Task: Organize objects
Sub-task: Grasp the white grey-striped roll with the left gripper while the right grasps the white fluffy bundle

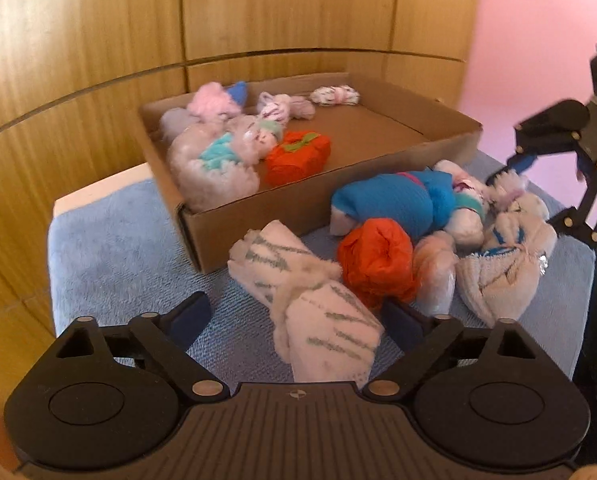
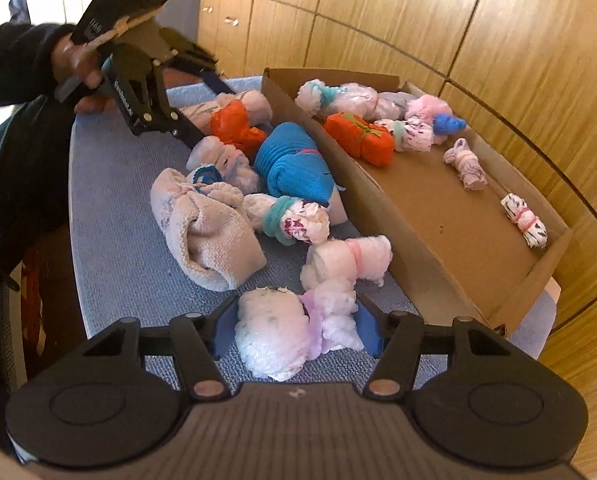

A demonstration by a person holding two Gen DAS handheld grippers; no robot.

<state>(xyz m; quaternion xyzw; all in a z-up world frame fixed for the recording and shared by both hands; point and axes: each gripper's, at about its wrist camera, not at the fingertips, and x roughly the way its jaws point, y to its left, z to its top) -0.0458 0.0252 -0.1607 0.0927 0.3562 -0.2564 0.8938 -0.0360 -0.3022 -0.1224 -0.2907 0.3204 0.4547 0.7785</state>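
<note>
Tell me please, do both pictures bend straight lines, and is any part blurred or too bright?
Left wrist view: the wooden panels bow strongly and the cardboard box's contents look soft. Right wrist view: the panels curve too, with bright glare at the upper right, and the left gripper is motion-blurred.

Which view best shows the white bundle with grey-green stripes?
The left wrist view: the striped bundle lies close between the left tongs, its whole length visible. In the right wrist view only a far sliver shows behind the left tongs.
</note>
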